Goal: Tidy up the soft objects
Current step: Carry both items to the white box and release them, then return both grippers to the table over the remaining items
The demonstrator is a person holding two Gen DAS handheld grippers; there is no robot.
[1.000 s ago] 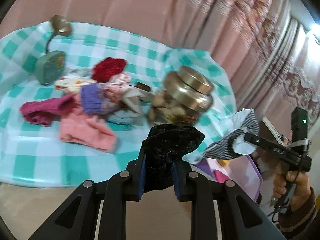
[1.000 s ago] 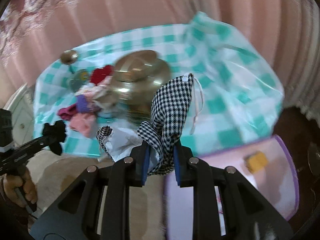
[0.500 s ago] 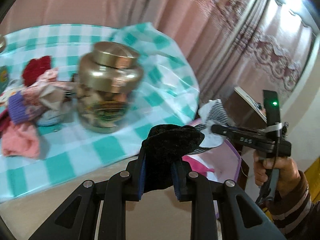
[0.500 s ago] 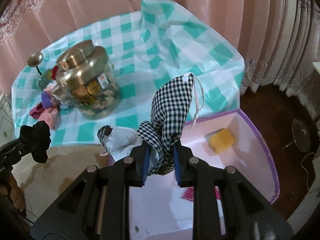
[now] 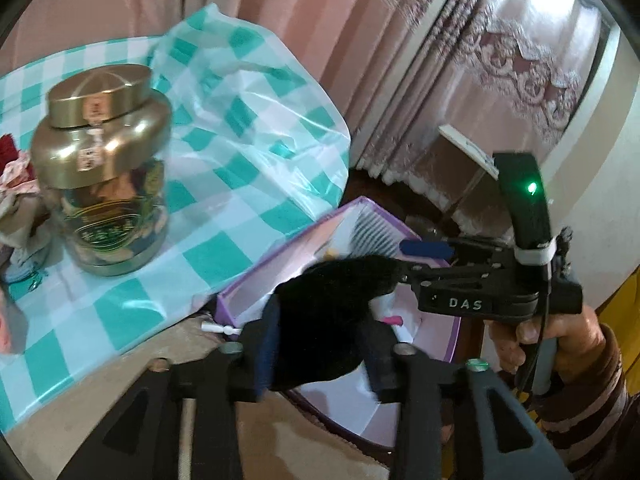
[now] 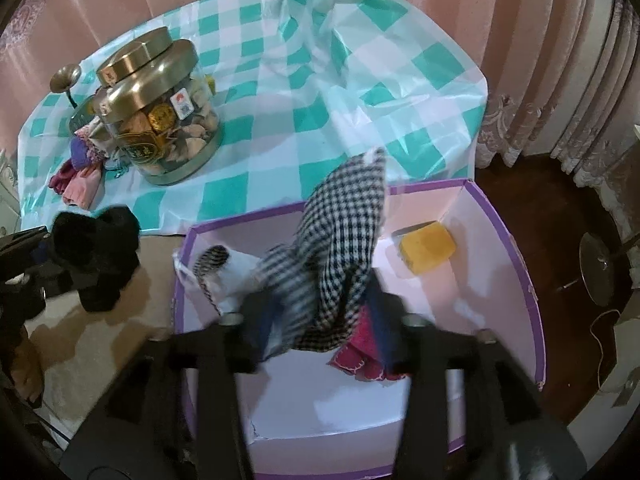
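Two soft things are being let go. Left view: the left gripper [image 5: 320,350] has just been opening its jaws, and the black cloth [image 5: 324,316] sits loose between them, at the edge of the purple box [image 5: 448,344]. It needs to go further over.

Right view: the right gripper [image 6: 320,328] has just been opening its jaws too, and the checked cloth [image 6: 344,240] slips down into the box, near a yellow sponge [image 6: 427,251].

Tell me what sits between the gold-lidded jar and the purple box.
Only bare checked tablecloth separates jar and box, seen in the right wrist view.
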